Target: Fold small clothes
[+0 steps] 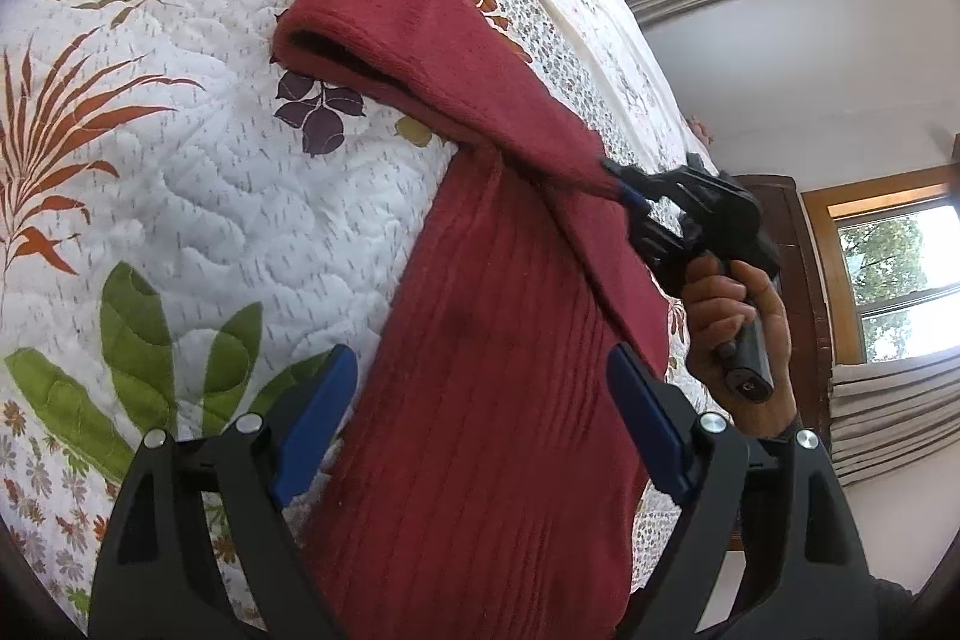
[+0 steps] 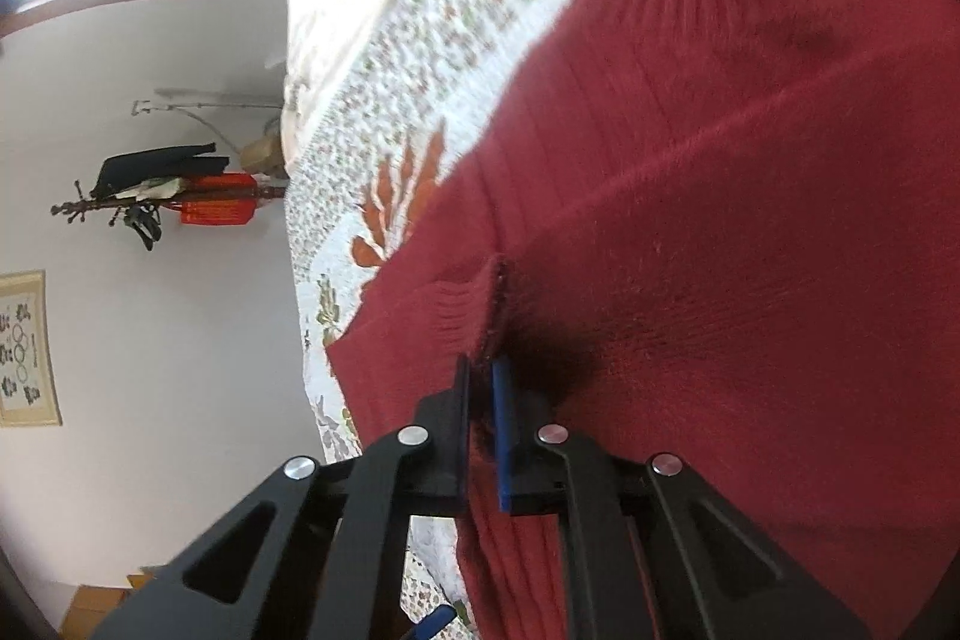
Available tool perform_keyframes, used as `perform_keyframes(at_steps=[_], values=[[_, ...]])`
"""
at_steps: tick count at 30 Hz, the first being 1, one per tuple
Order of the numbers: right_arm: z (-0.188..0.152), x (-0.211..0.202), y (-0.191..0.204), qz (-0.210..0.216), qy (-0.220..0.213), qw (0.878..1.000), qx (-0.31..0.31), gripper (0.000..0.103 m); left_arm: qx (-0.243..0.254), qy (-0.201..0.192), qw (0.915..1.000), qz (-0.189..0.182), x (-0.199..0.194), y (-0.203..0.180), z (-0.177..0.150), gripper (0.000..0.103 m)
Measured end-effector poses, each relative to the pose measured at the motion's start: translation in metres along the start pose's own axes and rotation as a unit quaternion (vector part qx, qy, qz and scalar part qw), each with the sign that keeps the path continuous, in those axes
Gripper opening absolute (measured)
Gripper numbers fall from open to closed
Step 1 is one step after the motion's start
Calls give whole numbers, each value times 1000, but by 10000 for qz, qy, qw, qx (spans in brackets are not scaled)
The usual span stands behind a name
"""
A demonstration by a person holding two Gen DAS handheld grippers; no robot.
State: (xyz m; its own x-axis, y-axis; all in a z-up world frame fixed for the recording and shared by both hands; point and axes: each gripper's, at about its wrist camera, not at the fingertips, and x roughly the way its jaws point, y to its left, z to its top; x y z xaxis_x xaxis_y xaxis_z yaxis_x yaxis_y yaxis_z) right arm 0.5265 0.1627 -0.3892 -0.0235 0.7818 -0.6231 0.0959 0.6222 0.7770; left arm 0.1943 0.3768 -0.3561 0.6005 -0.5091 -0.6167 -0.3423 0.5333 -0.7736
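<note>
Right tool point(image 2: 483, 400) clamped on red sweater point(image 1: 480, 370) cuff, probably sleeve, lifted across body; left tool point(image 1: 480, 400) spread apart, straddling hem on quilt point(image 1: 210, 160).

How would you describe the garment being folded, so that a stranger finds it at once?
Look at the bed's white quilt, printed with leaves. On it lies a dark red ribbed sweater, the only plain-coloured thing there; the right gripper pinches its cuff.
</note>
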Motion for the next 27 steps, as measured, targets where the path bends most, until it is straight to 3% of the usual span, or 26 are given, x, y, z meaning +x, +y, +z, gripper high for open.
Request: perform_keyframes(at_steps=[9, 15, 22, 27], values=[[-1, -63, -1, -7, -494, 9987, -85, 6, 8, -48, 10000, -37, -10, -11, -10, 84], [2, -140, -21, -251, -968, 9948, -214, 6, 98, -74, 9999, 46, -20, -13, -12, 84], [13, -226, -76, -601, -1519, 9865, 94, 6, 132, -79, 9999, 74, -20, -16, -12, 84], [13, -252, -116, -759, -1658, 9827, 338, 6, 309, -63, 9995, 65, -11, -30, 4, 84]])
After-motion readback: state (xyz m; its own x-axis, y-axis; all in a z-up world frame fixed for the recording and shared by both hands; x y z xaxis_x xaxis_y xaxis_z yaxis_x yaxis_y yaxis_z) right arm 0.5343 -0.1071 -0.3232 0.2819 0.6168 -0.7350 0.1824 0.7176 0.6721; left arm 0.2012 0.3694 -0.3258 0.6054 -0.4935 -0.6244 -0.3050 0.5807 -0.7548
